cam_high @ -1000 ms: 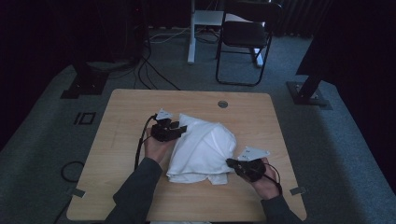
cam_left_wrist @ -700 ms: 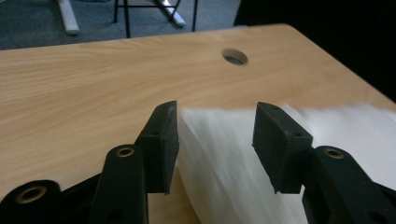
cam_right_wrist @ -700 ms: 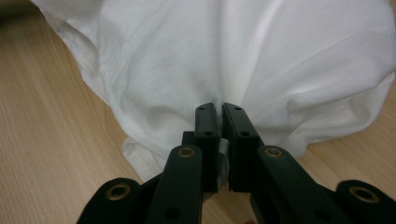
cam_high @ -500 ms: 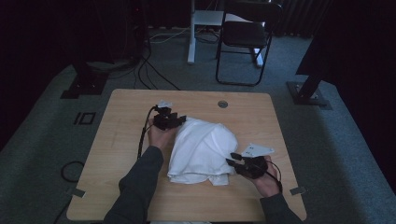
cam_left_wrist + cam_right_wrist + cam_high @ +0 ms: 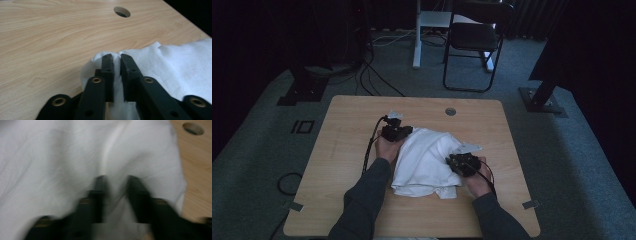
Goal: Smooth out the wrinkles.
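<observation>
Pinching a white cloth (image 5: 424,160) at two edges on the wooden table (image 5: 337,175).
From the high view we see it bunched mid-table between left gripper (image 5: 404,131) and right gripper (image 5: 455,162). In the left gripper view our jaws have just closed, nipping a soft fold of cloth (image 5: 175,67). The right gripper view is blurred: jaws closing over cloth (image 5: 62,157), grip uncertain. Light, limp, matte fabric; we judge hems best.

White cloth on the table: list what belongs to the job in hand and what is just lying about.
In the job:
- white cloth
- left gripper, jaws just closed on a fold of the cloth
- right gripper, on the cloth's right side
- wooden table

Lying about:
- black chair
- floor cables
</observation>
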`<move>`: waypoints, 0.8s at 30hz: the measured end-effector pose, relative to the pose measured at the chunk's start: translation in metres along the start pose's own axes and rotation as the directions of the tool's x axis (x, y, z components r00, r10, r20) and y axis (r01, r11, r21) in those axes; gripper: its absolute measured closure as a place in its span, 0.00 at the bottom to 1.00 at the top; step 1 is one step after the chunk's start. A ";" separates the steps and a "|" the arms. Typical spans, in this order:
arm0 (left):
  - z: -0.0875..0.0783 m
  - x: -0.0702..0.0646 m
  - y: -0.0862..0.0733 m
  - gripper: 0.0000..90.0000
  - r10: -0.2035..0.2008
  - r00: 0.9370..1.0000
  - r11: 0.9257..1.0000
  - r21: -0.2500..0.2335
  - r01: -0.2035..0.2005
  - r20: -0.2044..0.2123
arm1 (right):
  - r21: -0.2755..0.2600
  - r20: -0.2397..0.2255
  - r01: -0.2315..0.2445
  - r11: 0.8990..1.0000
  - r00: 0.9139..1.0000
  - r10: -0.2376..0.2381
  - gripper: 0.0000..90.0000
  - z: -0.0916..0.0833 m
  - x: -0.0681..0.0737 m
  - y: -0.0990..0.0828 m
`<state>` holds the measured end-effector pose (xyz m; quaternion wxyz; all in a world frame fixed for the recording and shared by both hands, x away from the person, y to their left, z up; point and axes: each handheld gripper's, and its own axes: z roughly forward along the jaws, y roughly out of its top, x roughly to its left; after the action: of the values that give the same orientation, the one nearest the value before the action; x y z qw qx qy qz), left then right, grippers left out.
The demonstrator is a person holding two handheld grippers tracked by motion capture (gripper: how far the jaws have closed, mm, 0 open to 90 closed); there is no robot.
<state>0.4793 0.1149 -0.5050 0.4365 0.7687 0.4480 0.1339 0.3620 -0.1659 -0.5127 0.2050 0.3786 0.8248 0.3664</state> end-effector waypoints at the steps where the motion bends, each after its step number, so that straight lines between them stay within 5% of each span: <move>1: -0.001 0.000 0.000 0.95 0.006 1.000 1.000 -0.001 -0.006 -0.008 | -0.017 0.009 0.020 1.000 1.000 -0.020 0.98 -0.004 0.005 -0.001; 5: -0.006 0.002 -0.001 0.96 0.000 1.000 1.000 -0.017 -0.001 -0.019 | -0.065 0.024 0.074 0.995 0.997 -0.073 0.99 -0.030 0.010 -0.004; 11: -0.013 0.006 -0.006 0.96 -0.014 0.999 1.000 -0.027 0.013 -0.048 | -0.091 0.037 0.051 0.995 0.998 -0.048 0.99 -0.064 -0.002 -0.025; 15: -0.015 0.007 -0.007 0.97 -0.021 0.999 0.999 -0.031 0.020 -0.043 | -0.090 0.058 -0.023 0.996 0.998 0.028 0.99 -0.077 -0.022 -0.051; 18: -0.017 0.001 -0.005 0.96 0.019 0.999 0.999 -0.036 -0.020 -0.051 | -0.089 0.046 -0.109 0.990 0.993 0.113 0.94 -0.073 -0.032 -0.063; 19: -0.018 0.002 -0.005 0.94 0.012 0.999 0.999 -0.038 -0.014 -0.049 | -0.091 0.079 -0.102 0.991 0.991 0.110 0.82 -0.073 -0.031 -0.065; 24: -0.039 0.001 -0.002 0.71 0.007 0.996 0.995 -0.103 -0.016 -0.083 | -0.124 0.024 -0.092 0.988 0.995 0.096 0.74 -0.075 -0.023 -0.063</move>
<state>0.4552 0.1377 -0.4838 0.4562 0.7413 0.4537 0.1913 0.3002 -0.2454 -0.5109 0.2228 0.4091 0.7787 0.4202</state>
